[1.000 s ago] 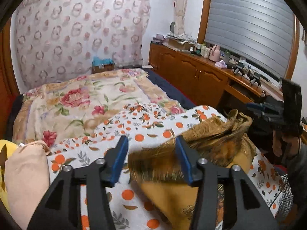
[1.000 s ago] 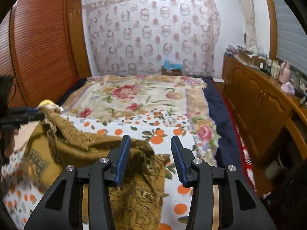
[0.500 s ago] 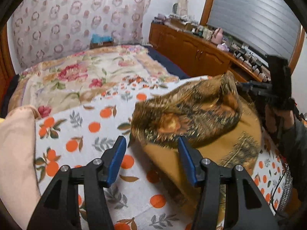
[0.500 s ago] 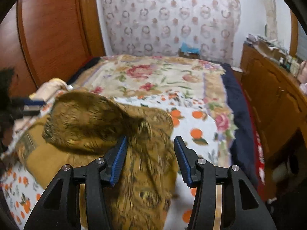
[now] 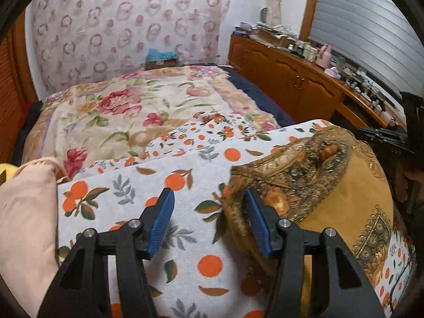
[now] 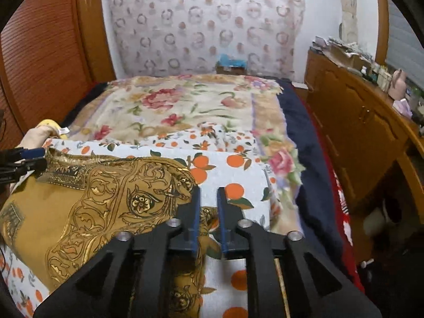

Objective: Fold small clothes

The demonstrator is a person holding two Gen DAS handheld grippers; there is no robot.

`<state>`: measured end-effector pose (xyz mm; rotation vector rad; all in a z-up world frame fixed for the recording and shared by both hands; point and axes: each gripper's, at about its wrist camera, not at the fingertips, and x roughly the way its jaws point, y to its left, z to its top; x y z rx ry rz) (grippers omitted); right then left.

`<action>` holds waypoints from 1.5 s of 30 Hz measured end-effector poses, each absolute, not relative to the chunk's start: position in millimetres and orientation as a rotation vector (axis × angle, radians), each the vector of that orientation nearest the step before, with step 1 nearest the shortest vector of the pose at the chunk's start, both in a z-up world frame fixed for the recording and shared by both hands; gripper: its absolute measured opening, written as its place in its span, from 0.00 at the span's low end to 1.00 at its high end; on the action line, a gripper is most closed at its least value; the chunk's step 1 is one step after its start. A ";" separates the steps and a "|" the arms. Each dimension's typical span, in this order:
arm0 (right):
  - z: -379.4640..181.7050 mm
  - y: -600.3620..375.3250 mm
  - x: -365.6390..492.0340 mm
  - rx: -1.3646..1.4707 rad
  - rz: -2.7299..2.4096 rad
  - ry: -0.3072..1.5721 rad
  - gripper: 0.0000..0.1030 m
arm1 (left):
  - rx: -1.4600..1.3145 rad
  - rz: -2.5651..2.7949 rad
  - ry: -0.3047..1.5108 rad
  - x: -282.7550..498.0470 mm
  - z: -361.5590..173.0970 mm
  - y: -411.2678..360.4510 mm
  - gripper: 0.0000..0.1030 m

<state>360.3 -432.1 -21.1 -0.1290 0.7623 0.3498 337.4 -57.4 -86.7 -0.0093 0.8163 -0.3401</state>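
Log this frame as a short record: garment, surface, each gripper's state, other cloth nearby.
garment: mustard gold-patterned cloth, folded over on itself
surface: orange-print sheet over a floral blanket
left gripper: jaws apart, holding nothing; the cloth's edge lies by its right finger
right gripper: jaws closing, narrow gap, at the cloth's edge; no cloth visibly pinched
nearby: peach fabric at the left of the sheet
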 end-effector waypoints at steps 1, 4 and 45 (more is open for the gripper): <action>-20.4 -432.0 358.1 -0.133 0.357 0.759 0.14 | -0.003 -0.347 0.814 337.3 -86.1 -60.0 0.53; -16.0 -427.3 353.3 -0.154 0.372 0.746 0.16 | 0.014 -0.365 0.812 337.7 -83.7 -68.2 0.53; -51.5 -428.7 343.3 -0.108 0.377 0.893 0.57 | -0.085 -0.442 0.914 339.1 -96.7 -58.1 0.53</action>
